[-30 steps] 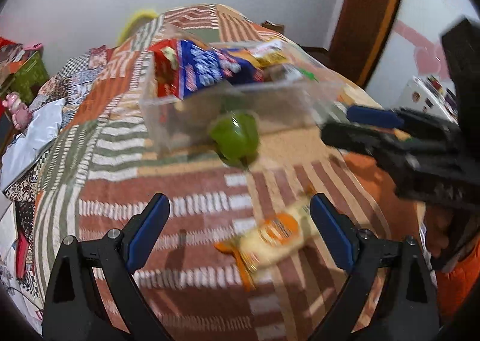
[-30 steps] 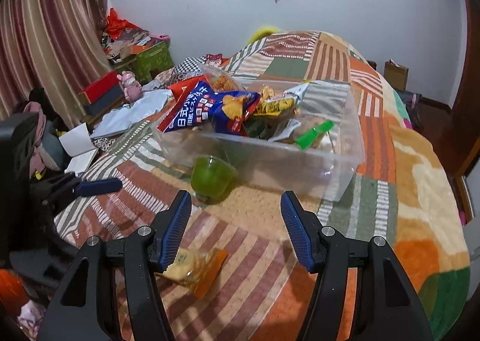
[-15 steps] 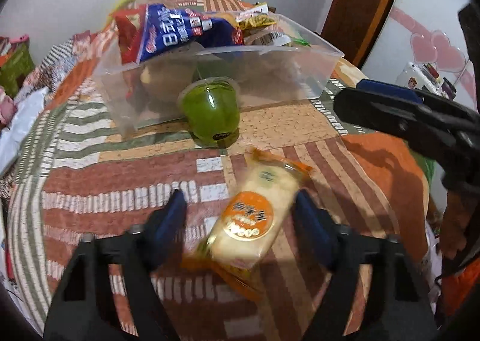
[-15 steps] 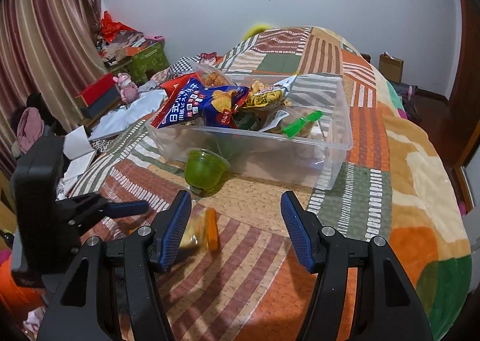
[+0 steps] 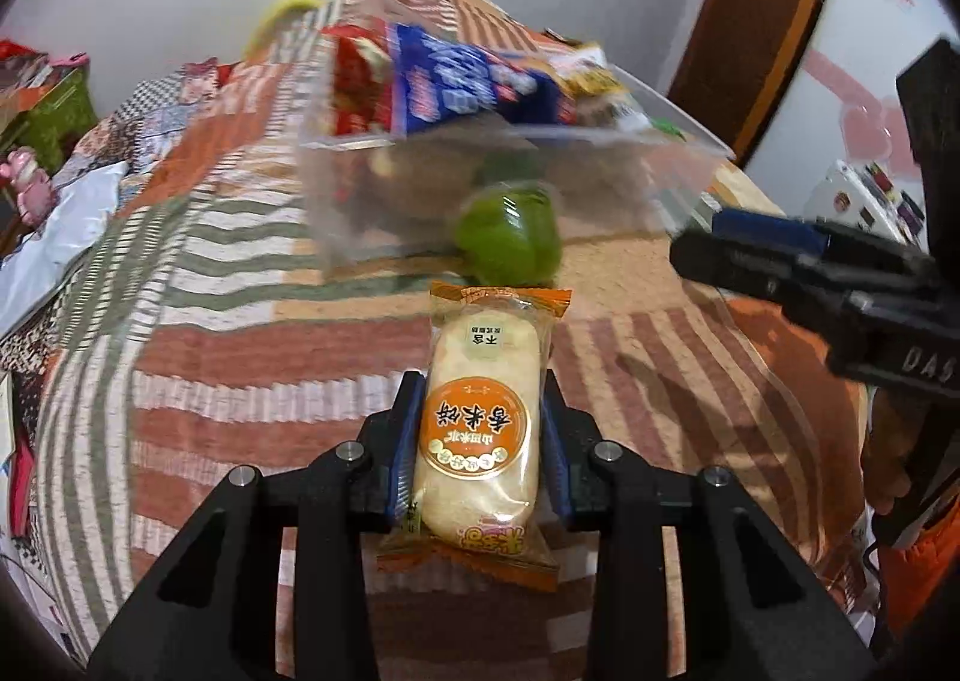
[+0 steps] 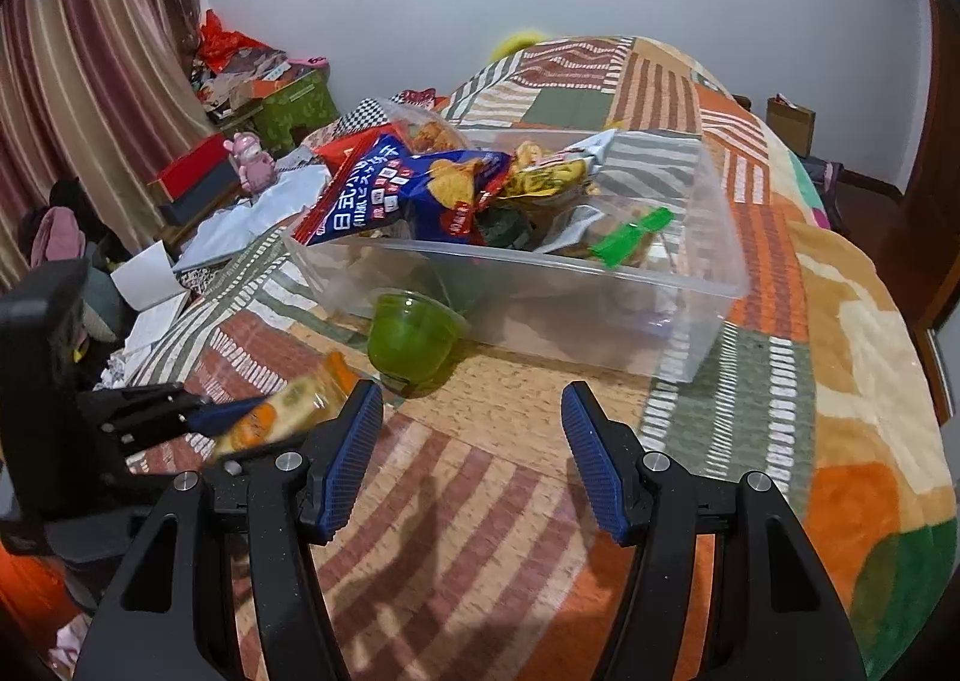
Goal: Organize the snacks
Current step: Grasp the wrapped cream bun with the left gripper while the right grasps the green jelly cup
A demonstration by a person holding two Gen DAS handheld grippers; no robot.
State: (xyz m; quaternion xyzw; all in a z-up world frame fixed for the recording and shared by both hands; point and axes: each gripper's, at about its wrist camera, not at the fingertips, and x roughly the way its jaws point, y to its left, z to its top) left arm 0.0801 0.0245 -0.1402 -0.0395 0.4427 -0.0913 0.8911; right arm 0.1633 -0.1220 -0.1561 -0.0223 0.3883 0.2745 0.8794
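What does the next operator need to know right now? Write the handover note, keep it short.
Left gripper: shut on the rice cracker pack, its orange end pointing toward the bin.
Right gripper: open, holding nothing, above the quilt.
Clear bin: on the quilt, already holding the blue chip bag and other snacks.
Green jelly cup: on the quilt, outside the bin against its front wall.
Done: cracker pack gripped.
Left: put the pack in the bin, then the jelly cup.
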